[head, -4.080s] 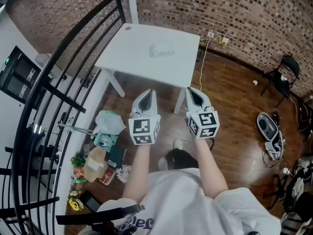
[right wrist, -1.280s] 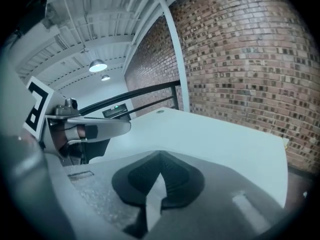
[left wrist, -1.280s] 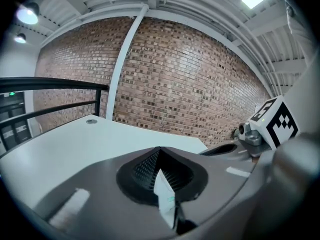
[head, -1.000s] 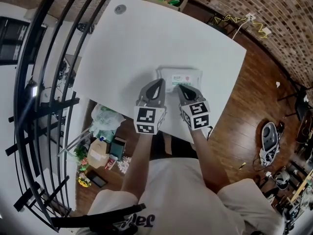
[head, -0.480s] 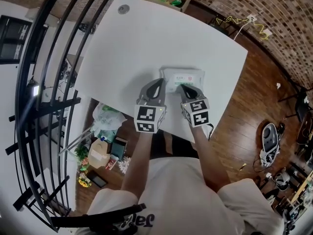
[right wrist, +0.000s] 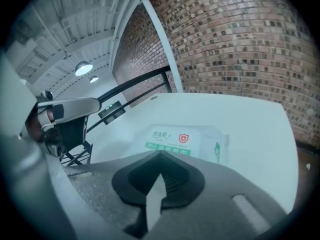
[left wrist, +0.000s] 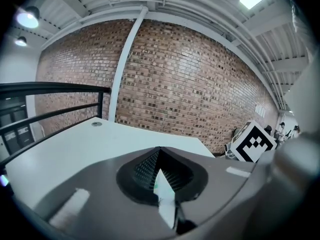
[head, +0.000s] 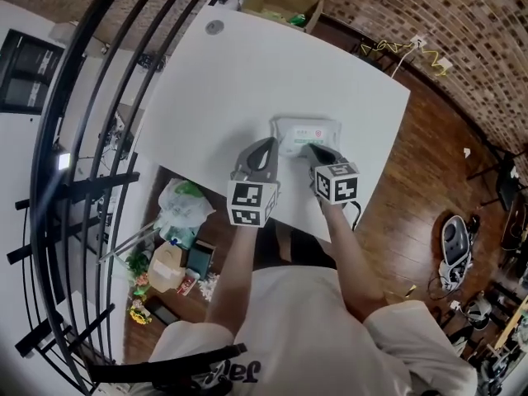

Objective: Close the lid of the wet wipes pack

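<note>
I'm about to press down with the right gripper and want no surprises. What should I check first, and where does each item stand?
1. Wipes pack lies flat on the table: ok.
2. Right gripper is aimed at the pack: ok, the pack sits just beyond its tips in the right gripper view.
3. Right gripper has its jaws together with nothing between: ok.
4. Left gripper has its jaws together with nothing between: ok.
5. Left gripper is off the pack: cannot tell, its tip is at the pack's left edge in the head view.
6. Lid is raised or already flat: cannot tell.
</note>
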`<control>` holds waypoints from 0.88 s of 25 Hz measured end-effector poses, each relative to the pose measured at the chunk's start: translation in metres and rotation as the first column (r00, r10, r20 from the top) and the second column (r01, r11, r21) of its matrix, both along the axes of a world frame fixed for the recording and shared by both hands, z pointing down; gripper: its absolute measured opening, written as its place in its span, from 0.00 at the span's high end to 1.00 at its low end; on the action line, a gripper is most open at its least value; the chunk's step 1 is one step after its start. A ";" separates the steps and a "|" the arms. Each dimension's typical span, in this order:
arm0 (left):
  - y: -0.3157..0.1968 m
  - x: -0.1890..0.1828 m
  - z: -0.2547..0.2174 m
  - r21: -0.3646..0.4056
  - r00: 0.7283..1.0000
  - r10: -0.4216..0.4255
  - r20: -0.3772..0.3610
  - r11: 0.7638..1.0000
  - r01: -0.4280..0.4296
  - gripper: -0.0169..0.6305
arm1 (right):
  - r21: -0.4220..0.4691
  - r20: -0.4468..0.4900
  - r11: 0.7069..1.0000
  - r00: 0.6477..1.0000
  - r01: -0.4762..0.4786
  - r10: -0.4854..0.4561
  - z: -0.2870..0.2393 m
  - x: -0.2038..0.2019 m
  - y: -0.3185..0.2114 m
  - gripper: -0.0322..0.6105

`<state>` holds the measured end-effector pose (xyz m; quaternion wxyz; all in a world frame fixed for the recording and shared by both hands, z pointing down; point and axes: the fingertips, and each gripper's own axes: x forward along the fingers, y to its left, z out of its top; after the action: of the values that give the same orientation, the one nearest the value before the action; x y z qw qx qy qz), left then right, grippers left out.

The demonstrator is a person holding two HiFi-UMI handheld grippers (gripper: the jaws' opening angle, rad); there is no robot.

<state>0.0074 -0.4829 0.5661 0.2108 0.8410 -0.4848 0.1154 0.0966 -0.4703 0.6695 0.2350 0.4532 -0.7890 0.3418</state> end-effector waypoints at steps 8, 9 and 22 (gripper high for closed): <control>0.008 -0.008 -0.006 0.005 1.000 -0.028 0.010 1.000 0.028 0.95 | -0.059 -0.100 0.998 0.994 0.034 -0.039 0.008 0.004 -0.002 0.97; 0.009 -0.007 -0.005 0.004 0.999 -0.031 0.010 1.000 0.031 0.95 | -0.070 -0.134 0.996 0.988 0.063 -0.072 0.008 0.003 -0.003 0.97; 0.005 -0.025 0.017 -0.042 0.999 -0.049 -0.022 0.998 0.048 0.95 | -0.274 -0.360 0.905 0.838 0.325 -0.410 0.016 -0.007 0.003 0.96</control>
<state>-0.0176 -0.4780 0.5826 0.2367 0.8255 -0.5002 0.1105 0.0898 -0.4677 0.6853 0.5009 0.3278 -0.7557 0.2656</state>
